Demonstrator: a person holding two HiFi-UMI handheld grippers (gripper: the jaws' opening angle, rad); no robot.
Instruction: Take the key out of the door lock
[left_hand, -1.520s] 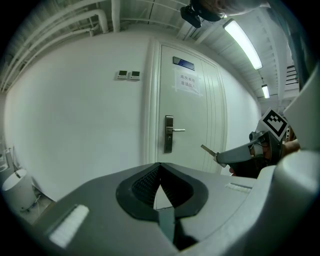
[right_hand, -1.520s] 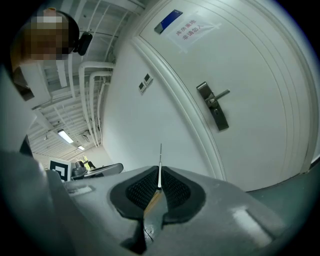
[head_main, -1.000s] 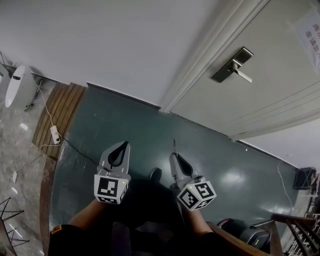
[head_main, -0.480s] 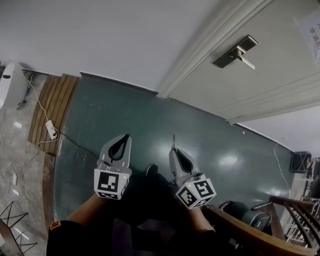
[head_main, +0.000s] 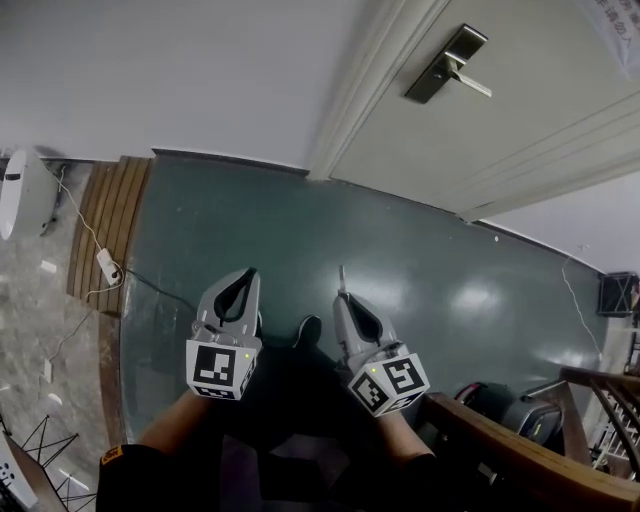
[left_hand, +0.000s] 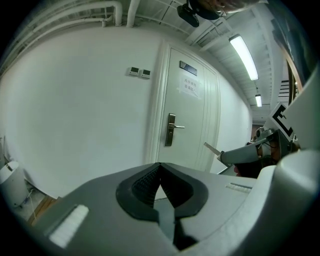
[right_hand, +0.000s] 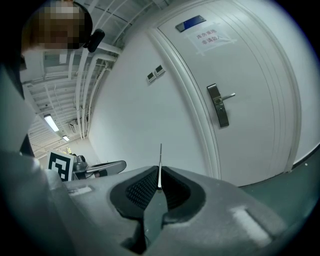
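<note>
The white door (head_main: 520, 120) carries a metal lock plate with a lever handle (head_main: 447, 64), also seen in the left gripper view (left_hand: 171, 129) and the right gripper view (right_hand: 218, 105). Both grippers hang low over the dark green floor, well away from the door. My right gripper (head_main: 341, 299) is shut on a thin metal key (right_hand: 160, 165) whose blade sticks out past the jaw tips (head_main: 341, 279). My left gripper (head_main: 247, 274) is shut with nothing in it (left_hand: 159, 166). The keyhole itself is too small to make out.
A white wall runs left of the door frame (head_main: 365, 85). Wooden flooring (head_main: 100, 225), a power strip with cable (head_main: 105, 266) and a white appliance (head_main: 22, 192) lie at the left. A wooden handrail (head_main: 510, 455) and a dark bin (head_main: 515, 412) stand at the lower right.
The head view has swung, so the lock plate now sits higher and further left. Both grippers keep their pose near the floor, the right one still holding the key.
</note>
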